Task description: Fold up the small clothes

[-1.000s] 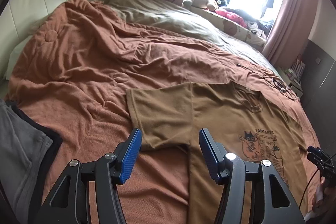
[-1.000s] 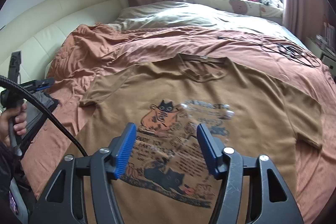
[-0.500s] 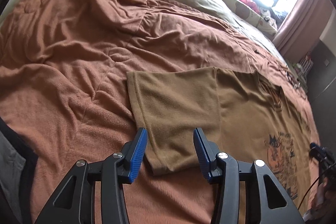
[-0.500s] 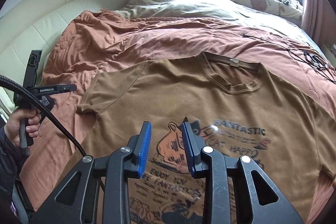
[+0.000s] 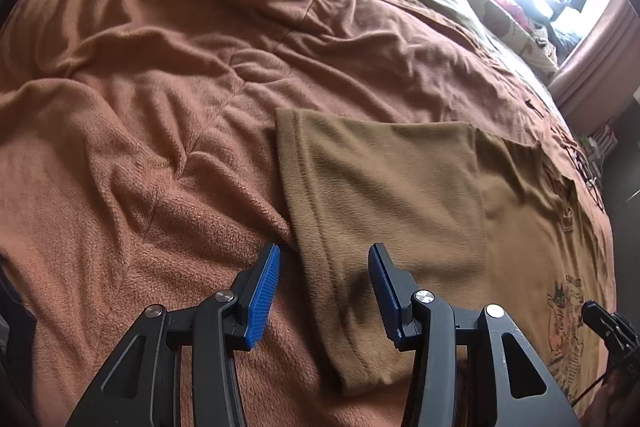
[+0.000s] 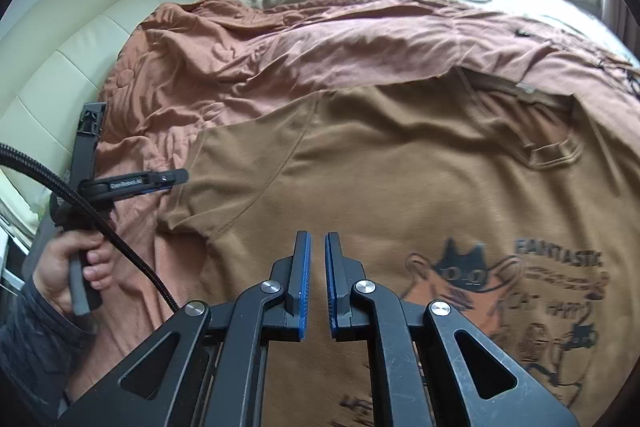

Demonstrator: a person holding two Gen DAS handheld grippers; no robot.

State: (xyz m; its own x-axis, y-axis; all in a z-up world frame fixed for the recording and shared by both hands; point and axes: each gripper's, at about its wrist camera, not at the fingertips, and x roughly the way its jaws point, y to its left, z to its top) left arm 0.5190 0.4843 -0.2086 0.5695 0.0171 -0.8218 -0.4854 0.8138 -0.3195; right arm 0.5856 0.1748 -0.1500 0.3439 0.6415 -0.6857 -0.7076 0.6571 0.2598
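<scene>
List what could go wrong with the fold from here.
1. The left gripper is open astride the sleeve hem, with the blanket under it. It may pinch blanket fleece along with the sleeve.
2. The right gripper is nearly closed above the shirt body with nothing visibly between its fingers, so the shirt may slide when the sleeve is pulled.
3. The blanket is rumpled, so the fold may come out uneven.

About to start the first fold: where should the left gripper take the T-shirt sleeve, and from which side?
Pinch the sleeve at its hemmed cuff edge, coming from the blanket side. The left gripper is open and already straddles that hem, which lies flat and exposed.
</scene>
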